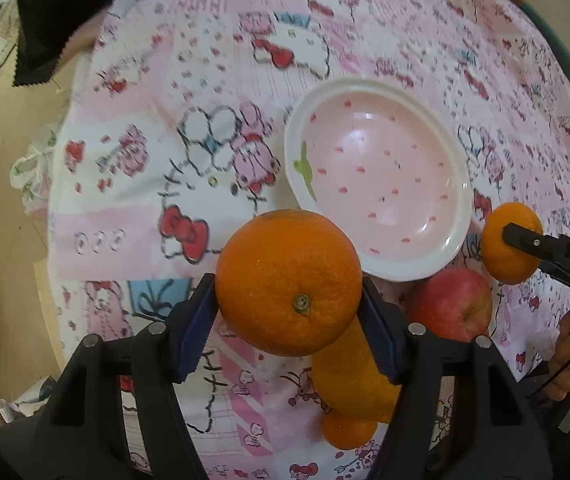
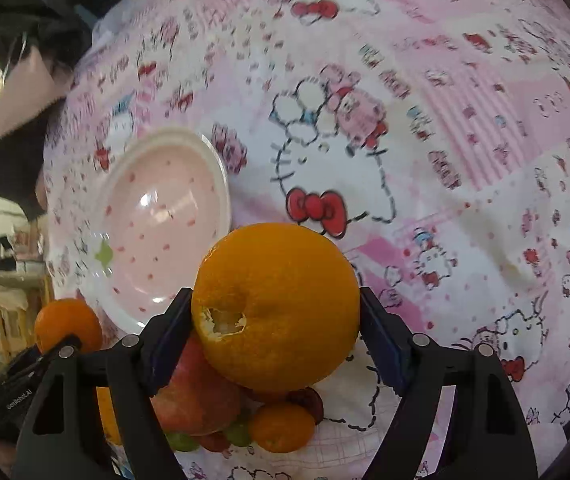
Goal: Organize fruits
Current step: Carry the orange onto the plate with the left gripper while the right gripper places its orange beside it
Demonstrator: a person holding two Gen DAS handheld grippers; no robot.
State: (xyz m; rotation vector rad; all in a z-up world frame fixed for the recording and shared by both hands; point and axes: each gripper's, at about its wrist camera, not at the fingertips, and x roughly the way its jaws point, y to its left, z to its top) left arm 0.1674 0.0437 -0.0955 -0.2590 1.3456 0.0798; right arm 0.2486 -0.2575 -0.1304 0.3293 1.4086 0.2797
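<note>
My left gripper (image 1: 289, 300) is shut on a large orange (image 1: 289, 280), held above the cloth just short of the empty pink plate (image 1: 381, 92). My right gripper (image 2: 277, 320) is shut on another orange (image 2: 277, 304) with a torn patch of peel; it also shows in the left wrist view (image 1: 511, 244). Below lie a red apple (image 1: 451, 304), an orange fruit (image 1: 353, 384) and a small mandarin (image 1: 349, 428). In the right wrist view the plate (image 2: 221, 184) is at left, with the apple (image 2: 197, 396), a mandarin (image 2: 283, 426) and green grapes (image 2: 237, 434) under my gripper.
A pink cartoon-print cloth (image 1: 205, 160) covers the table. Its left edge drops to the floor, where a plastic bag (image 1: 31, 172) lies. Dark fabric (image 1: 57, 12) hangs at the far left corner.
</note>
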